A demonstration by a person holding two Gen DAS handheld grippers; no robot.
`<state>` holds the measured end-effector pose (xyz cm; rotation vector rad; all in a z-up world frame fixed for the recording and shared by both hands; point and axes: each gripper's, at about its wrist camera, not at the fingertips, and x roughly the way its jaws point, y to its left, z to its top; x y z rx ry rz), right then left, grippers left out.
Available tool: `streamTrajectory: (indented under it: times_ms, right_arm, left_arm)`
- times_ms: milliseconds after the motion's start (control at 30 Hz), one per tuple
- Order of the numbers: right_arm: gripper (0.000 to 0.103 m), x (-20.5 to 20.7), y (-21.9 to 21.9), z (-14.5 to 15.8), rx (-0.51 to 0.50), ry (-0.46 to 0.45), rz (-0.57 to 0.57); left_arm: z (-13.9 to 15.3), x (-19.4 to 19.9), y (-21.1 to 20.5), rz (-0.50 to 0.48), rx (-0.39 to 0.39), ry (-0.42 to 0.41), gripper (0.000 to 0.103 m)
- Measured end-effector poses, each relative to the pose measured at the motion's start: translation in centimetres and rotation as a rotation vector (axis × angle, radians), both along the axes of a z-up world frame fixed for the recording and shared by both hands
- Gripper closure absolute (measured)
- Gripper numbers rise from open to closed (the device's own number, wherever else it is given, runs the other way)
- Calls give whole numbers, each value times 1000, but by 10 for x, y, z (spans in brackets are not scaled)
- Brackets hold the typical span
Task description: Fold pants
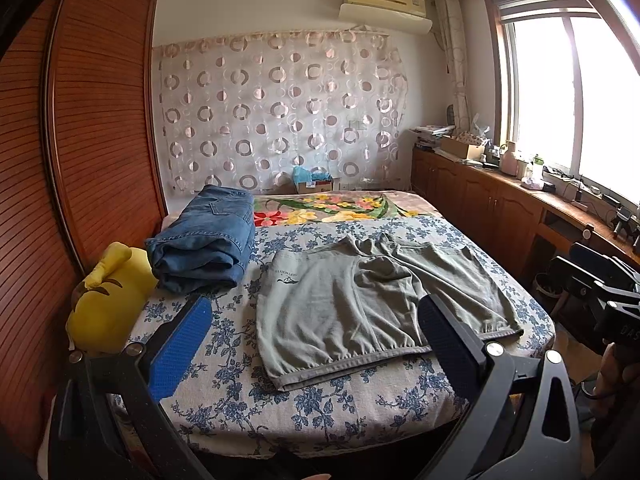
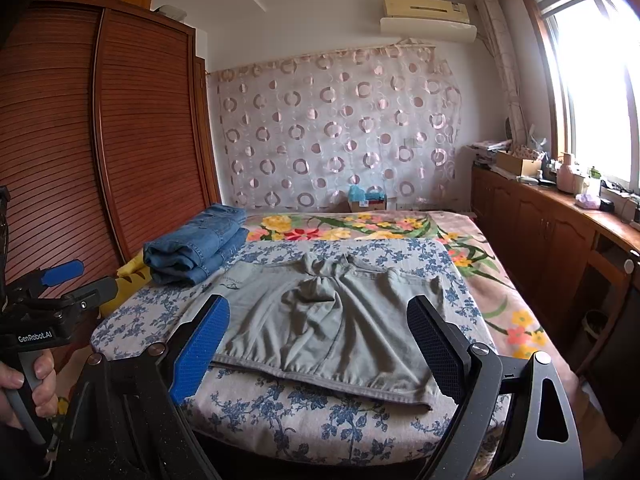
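Grey-green pants (image 1: 360, 308) lie on the blue-flowered sheet (image 1: 320, 408) of the bed, waistband toward me, fabric bunched in the middle; they also show in the right wrist view (image 2: 328, 328). My left gripper (image 1: 314, 316) is open and empty, held back from the bed's near edge in front of the pants. My right gripper (image 2: 318, 326) is open and empty, also held back, facing the pants. The left gripper shows at the left of the right wrist view (image 2: 60, 276).
Folded blue jeans (image 1: 208, 240) sit at the bed's left, beside a yellow plush toy (image 1: 108, 300). A wooden wardrobe (image 1: 80, 140) stands left. Low cabinets (image 1: 500, 200) with clutter run under the window at right. A floral blanket (image 1: 340, 208) covers the far end.
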<state>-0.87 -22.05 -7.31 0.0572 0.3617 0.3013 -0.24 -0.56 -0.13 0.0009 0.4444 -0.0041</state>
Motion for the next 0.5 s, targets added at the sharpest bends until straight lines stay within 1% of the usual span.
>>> streamTrajectory:
  times_ms: [500]
  right_arm:
    - [12, 1, 2, -2, -2, -5, 4]
  left_arm:
    - [1, -1, 0, 1, 3, -3, 0]
